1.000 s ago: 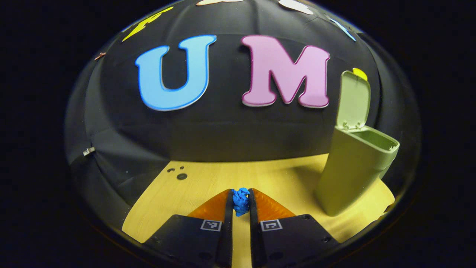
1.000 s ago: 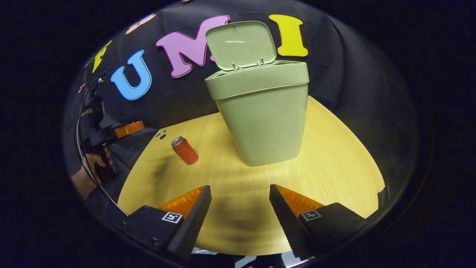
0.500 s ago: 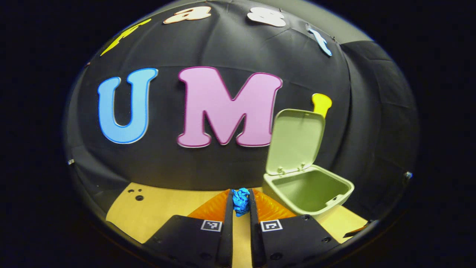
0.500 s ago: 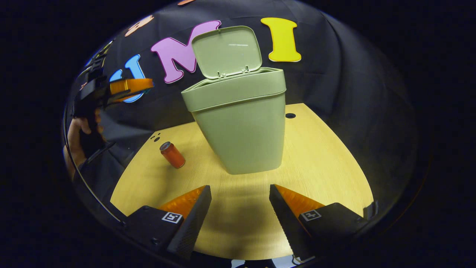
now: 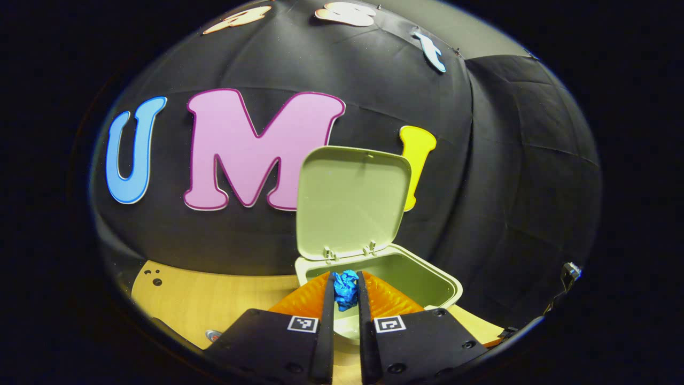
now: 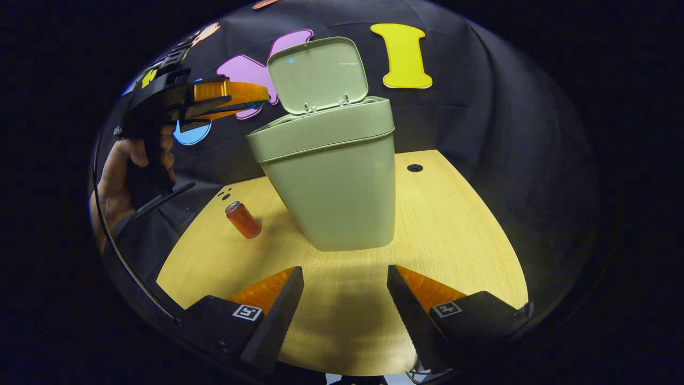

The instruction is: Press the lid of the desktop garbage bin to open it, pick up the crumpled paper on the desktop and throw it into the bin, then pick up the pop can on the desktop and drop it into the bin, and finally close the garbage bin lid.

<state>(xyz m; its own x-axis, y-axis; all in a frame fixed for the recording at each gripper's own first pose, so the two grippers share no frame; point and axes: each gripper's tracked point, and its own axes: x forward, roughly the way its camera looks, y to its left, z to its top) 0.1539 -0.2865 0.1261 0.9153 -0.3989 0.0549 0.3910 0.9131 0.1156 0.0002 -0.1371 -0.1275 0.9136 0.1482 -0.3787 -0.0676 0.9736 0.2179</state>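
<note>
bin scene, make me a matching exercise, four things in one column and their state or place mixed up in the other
Things:
1. crumpled paper
2. pop can
3. bin lid
4. right gripper

States or places:
A. standing up, open
B. lying on the table, left of the bin in the right gripper view
C. pinched between the fingers of the left gripper, above the bin opening
D. open, holding nothing, low over the table in front of the bin

Pairs: 1-C, 2-B, 3-A, 4-D
</note>
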